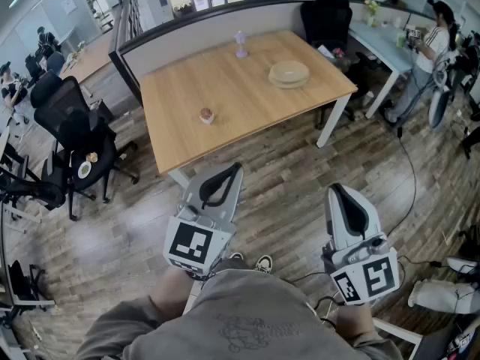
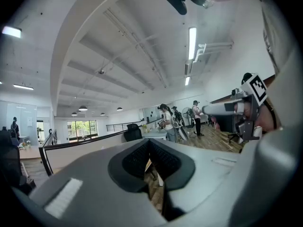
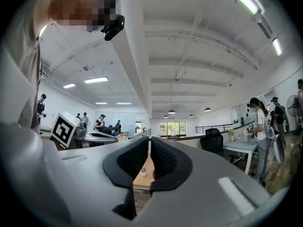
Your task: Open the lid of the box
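My left gripper (image 1: 234, 169) and my right gripper (image 1: 335, 190) are both squeezed shut and hold nothing. The round box (image 1: 289, 74) sits on the table (image 1: 232, 88) near its right edge, far from me. It looks light and stiff, so I think I should pinch the lid's rim and lift gently. A small snack (image 1: 206, 115) near the left edge and a little bottle (image 1: 241, 43) by the back edge are well apart from it.
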Demonstrator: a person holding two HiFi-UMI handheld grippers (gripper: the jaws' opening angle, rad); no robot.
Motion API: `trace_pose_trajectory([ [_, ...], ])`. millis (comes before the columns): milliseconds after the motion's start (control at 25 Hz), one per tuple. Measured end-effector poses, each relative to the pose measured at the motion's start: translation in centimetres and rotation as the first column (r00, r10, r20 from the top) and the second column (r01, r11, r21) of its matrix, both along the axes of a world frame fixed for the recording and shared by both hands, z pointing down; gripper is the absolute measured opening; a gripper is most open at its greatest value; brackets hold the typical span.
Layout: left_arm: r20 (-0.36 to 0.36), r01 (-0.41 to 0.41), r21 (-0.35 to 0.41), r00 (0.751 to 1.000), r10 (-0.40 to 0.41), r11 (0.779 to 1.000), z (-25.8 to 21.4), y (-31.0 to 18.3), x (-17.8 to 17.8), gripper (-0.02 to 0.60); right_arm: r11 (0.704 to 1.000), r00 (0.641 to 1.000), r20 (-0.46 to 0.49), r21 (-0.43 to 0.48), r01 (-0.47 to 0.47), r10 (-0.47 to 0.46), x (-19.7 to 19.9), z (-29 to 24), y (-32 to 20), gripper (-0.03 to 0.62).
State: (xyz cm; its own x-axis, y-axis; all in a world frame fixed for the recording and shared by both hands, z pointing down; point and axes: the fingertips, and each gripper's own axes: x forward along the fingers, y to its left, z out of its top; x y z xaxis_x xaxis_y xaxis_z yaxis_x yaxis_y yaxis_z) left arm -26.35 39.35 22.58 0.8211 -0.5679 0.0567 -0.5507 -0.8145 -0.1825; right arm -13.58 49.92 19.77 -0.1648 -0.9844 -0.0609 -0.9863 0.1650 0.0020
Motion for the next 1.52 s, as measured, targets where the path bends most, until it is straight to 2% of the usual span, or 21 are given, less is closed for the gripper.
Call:
trace_pose_trajectory([
  [120, -0.002, 0.015, -0.040, 1.000, -0.015, 0.999, 0.4, 0.4, -0.2, 0.000, 1.000, 1.000, 0.006, -0.010, 0.004, -0.004, -0.1, 0.4, -0.1, 0.028],
  [280, -0.003, 0.002, -0.011, 1.000, -0.002, 1.000, 0.5, 0.5, 0.3, 0.000, 1.000, 1.000, -0.007, -0.016, -0.004, 0.004, 0.4, 0.7, 0.2, 0.028],
  [520, -0.011, 0.013, -0.052, 1.000, -0.014, 0.999, 0.6, 1.1, 0.3, 0.002, 0.999, 0.999, -0.035, -0.035, -0.014, 0.013, 0.9, 1.1, 0.6, 0.026],
  [680, -0.024, 0.023, -0.029, 0.999, -0.024, 0.999, 0.2, 1.3, 0.3, 0.002, 0.999, 0.999, -0.022, -0.019, -0.027, 0.027, 1.6, 0.9, 0.8, 0.028],
  [720, -0.034, 0.033, -0.025, 0.999, -0.034, 0.999, 0.0, 1.2, 0.3, 0.016, 0.999, 0.999, -0.009, -0.006, -0.038, 0.038, 1.9, 0.8, 0.9, 0.028],
  [760, -0.041, 0.041, -0.018, 0.998, -0.042, 0.999, 0.0, 1.1, 0.3, 0.115, 0.999, 0.999, 0.005, 0.010, -0.053, 0.053, 2.3, 0.6, 0.9, 0.029],
  [800, -0.039, 0.044, -0.011, 0.998, -0.045, 0.999, 0.0, 1.0, 0.4, 0.211, 0.997, 0.997, 0.013, 0.024, -0.070, 0.070, 2.7, 0.4, 1.0, 0.062],
  [840, -0.033, 0.043, -0.003, 0.999, -0.043, 0.999, 0.2, 0.8, 0.6, 0.230, 0.996, 0.996, 0.010, 0.031, -0.086, 0.086, 3.0, 0.3, 1.0, 0.112],
  [880, -0.027, 0.039, 0.001, 0.999, -0.039, 0.999, 0.3, 0.7, 0.8, 0.230, 0.995, 0.995, -0.002, 0.029, -0.099, 0.099, 3.3, 0.3, 0.9, 0.163],
  [920, -0.021, 0.036, -0.003, 0.999, -0.036, 0.999, 0.5, 0.7, 0.9, 0.230, 0.994, 0.994, -0.015, 0.023, -0.106, 0.107, 3.5, 0.4, 0.8, 0.174],
  [1040, -0.014, 0.037, -0.027, 0.999, -0.037, 0.999, 0.8, 0.4, 1.4, 0.229, 0.994, 0.993, -0.022, 0.003, -0.113, 0.113, 4.1, 0.7, 0.5, 0.176],
  [1360, -0.011, 0.010, -0.027, 1.000, -0.010, 1.000, 1.7, -3.1, 3.7, 0.227, 0.987, 0.987, -0.023, -0.037, -0.158, 0.157, 6.8, 2.0, -2.7, 0.207],
  [1520, 0.004, 0.023, -0.088, 1.000, -0.022, 0.996, 2.6, -6.2, 5.0, 0.219, 0.988, 0.989, -0.019, -0.051, -0.148, 0.147, 8.2, 2.3, -6.0, 0.207],
])
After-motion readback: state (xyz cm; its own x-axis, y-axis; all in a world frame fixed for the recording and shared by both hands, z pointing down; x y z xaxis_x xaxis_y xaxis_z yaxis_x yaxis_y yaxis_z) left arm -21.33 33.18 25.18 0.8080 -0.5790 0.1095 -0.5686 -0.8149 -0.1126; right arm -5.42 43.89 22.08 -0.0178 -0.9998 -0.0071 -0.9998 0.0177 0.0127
